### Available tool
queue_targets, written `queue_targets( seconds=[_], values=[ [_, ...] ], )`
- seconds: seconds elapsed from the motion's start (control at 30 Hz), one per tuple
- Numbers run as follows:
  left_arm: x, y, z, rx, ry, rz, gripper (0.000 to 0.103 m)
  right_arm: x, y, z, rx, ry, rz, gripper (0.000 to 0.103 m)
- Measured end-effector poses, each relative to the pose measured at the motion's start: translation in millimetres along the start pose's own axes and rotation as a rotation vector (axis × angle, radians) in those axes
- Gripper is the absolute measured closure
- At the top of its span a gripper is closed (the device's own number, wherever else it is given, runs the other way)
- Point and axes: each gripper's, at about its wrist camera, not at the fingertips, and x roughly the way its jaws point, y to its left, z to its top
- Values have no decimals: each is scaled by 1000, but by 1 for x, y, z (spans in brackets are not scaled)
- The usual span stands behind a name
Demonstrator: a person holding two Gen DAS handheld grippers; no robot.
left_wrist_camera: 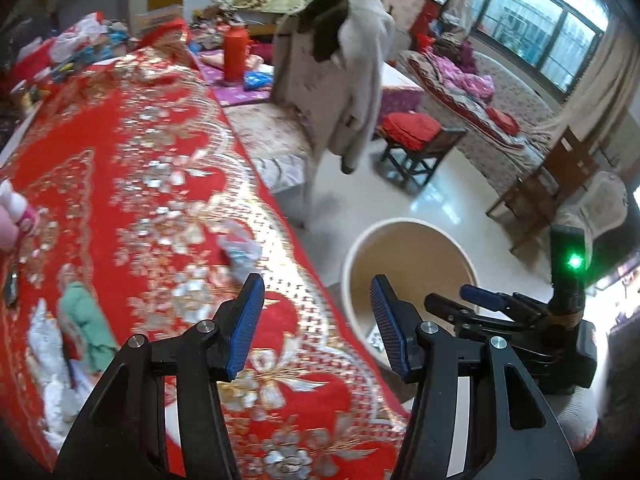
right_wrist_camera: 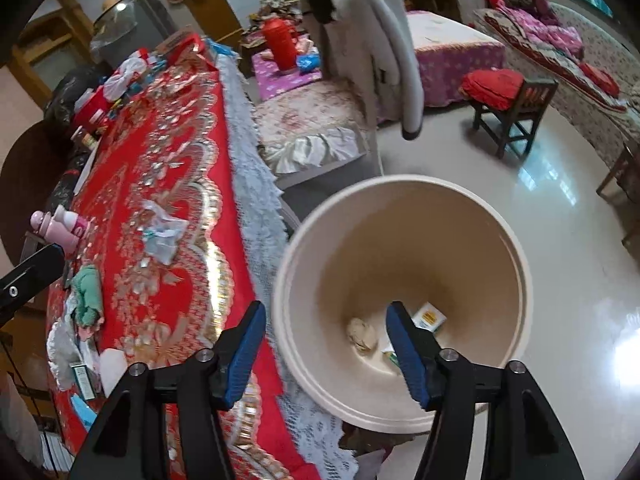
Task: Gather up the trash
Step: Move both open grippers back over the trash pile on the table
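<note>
Lying on the red-clothed desk (left_wrist_camera: 168, 200) just ahead of the left gripper (left_wrist_camera: 316, 320), the crumpled plastic wrapper (left_wrist_camera: 240, 250) looks light, limp and slippery; pinch its bunched middle. Both jaws gape empty, the right gripper (right_wrist_camera: 326, 344) above the bin (right_wrist_camera: 516, 248).

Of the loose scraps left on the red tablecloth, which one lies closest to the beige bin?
The crumpled clear plastic wrapper, lying by the tablecloth's gold border nearest the beige bin. The green crumpled wad and white tissue lie farther from it.
</note>
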Motion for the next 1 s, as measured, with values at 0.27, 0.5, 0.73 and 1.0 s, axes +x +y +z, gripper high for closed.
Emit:
queue_targets(
  seconds=[0.27,0.5,0.73,1.0],
  values=[
    [-34,54,-4,-77,-51,76,50,10,59,9,-105,8,53,38],
    [-62,113,-18,-174,-86,160,50,21,107,12,-185,18,82,38],
    [-78,154,-36,-237,-105,237,50,26,147,12,-247,15,101,37],
    [-89,186,-50,-290,-118,280,50,34,178,11,-297,29,118,33]
  ],
)
